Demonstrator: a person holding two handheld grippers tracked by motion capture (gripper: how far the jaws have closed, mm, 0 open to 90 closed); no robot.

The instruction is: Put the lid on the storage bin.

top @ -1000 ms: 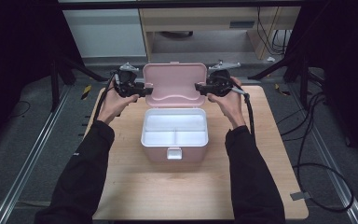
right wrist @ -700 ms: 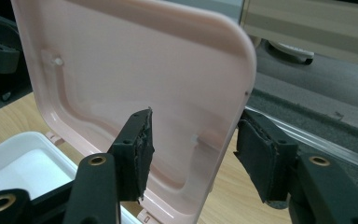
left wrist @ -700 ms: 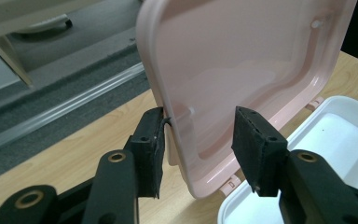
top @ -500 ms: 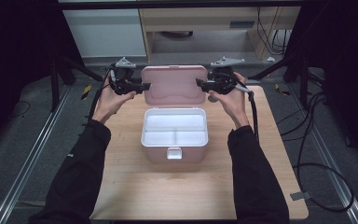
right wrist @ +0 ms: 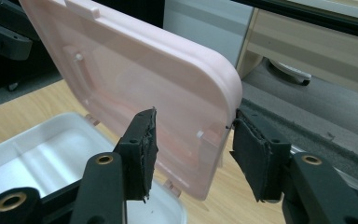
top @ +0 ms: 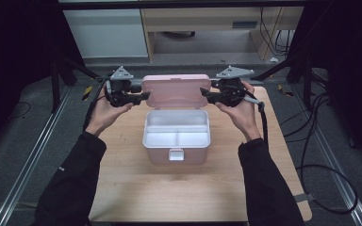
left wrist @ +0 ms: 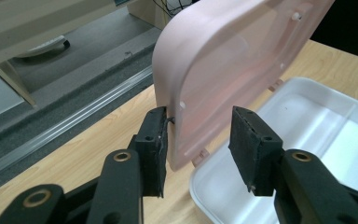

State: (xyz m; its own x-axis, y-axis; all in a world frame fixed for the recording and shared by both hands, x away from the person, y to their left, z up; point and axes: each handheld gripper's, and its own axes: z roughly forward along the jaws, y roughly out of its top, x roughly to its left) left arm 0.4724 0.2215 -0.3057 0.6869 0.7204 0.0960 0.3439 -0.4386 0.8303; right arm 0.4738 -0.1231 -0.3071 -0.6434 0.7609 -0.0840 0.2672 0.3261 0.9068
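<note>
High view: pink box (top: 176,141) at table (top: 122,188) centre, lid (top: 176,90) upright on rear hinge. Left gripper (top: 139,97) and right gripper (top: 206,97) flank lid's side edges, likely steadying or swinging it.

Left gripper view: jaws half open, closing lately; lid edge between, outer pad touching, inner pad clear.

Right gripper view: same, jaws half open, narrowing lately; outer pad at rim, no firm clamp.
</note>
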